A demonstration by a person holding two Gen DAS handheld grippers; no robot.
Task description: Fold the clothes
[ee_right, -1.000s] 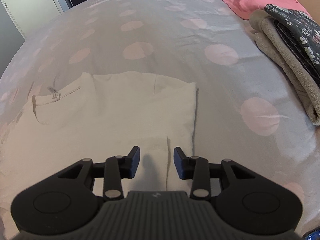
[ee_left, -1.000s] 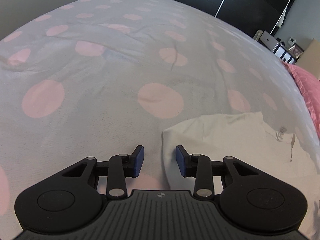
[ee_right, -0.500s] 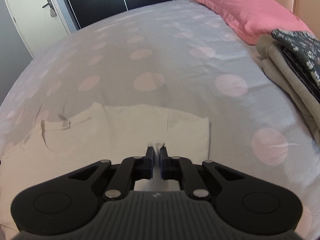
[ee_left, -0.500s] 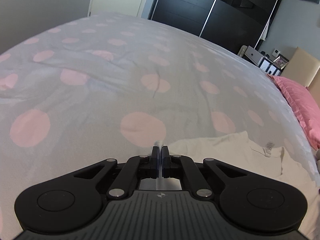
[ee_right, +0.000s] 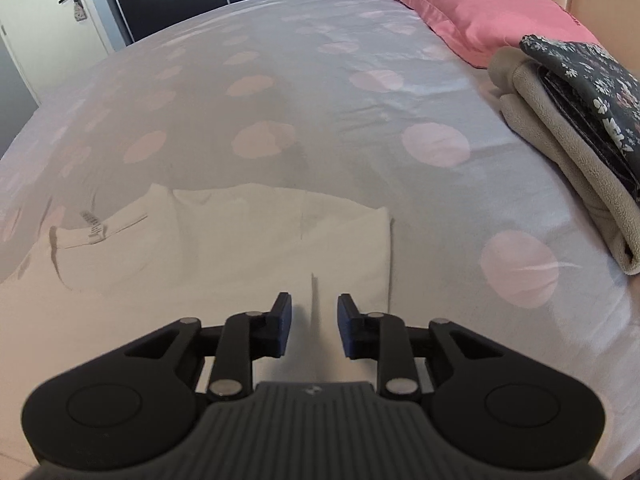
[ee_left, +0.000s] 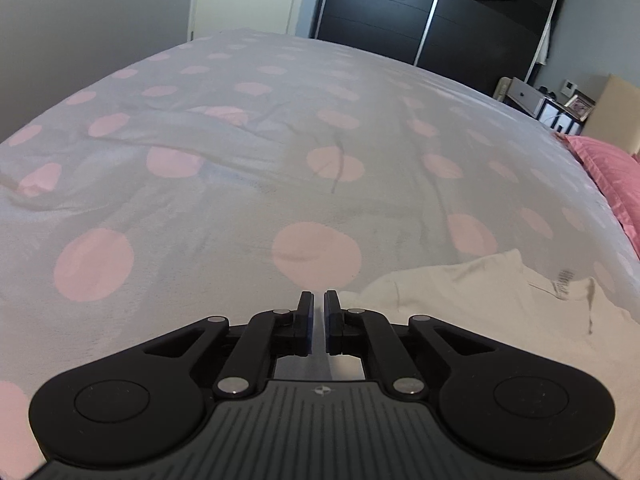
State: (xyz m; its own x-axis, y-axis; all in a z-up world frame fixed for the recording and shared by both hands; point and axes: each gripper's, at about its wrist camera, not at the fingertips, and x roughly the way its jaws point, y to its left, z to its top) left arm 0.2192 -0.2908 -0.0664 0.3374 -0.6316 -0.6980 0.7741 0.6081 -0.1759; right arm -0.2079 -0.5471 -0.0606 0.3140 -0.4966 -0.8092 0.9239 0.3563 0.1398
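Observation:
A white garment [ee_right: 240,248] lies flat on the polka-dot bed, with its collar and label [ee_right: 94,226] at the left. My right gripper [ee_right: 314,312] hovers open over the garment's near right part, above a small crease, holding nothing. In the left wrist view the same white garment [ee_left: 500,304] spreads out to the right. My left gripper [ee_left: 318,300] sits at its left corner, its fingers parted by a narrow gap with no cloth between them.
The grey bedspread with pink dots [ee_left: 280,160] stretches far ahead. A pink pillow [ee_right: 472,12] lies at the head of the bed. A stack of folded clothes [ee_right: 568,128], beige with a dark floral piece on top, sits at the right. A black wardrobe [ee_left: 440,12] stands beyond the bed.
Both grippers closed on the garment's edge and lifted it half a second ago. Both have now let go; the right has opened wide, the left only slightly, and the cloth lies flat.

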